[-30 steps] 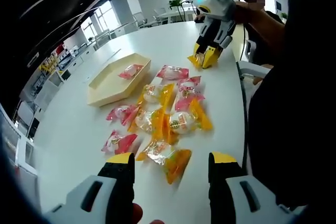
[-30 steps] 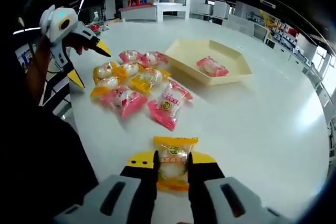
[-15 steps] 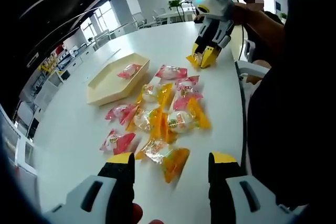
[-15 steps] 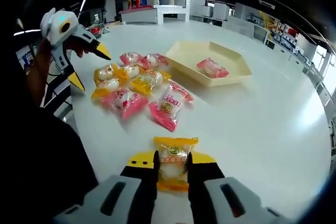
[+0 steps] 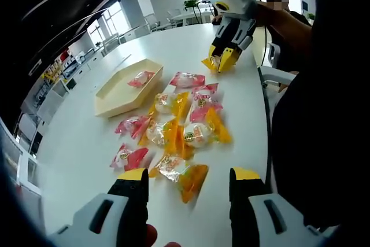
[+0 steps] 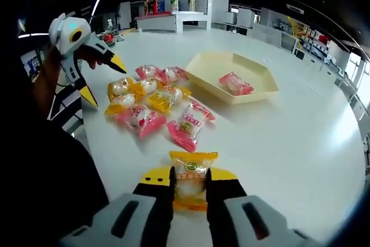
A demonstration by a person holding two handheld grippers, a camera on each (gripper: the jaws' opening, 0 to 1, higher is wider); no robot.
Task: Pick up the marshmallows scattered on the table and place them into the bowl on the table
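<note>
While the right hand-held gripper [image 6: 189,179] pinches a yellow-wrapped marshmallow packet [image 6: 191,180] between its yellow-tipped jaws, raised above the white round bench [image 6: 300,137], the left hand-held gripper [image 5: 189,179] hangs with its jaws spread wide over the near edge of the pile. Just beyond those spread jaws lies a crinkled orange-and-clear marshmallow packet [image 5: 181,173], with the loose cluster of pink and yellow wrapped marshmallows [image 5: 180,121] strewn behind it on the bench. To the far side of the cluster sits the shallow cream hexagonal bowl [image 5: 118,101], holding a single pink-wrapped marshmallow [image 5: 142,78]. In the right gripper view the same bowl [image 6: 214,79] lies past the pile, and the left hand-held gripper [image 6: 107,75] shows at the left, held by a person's hand [image 6: 88,54], its jaws apart beside the packets.
</note>
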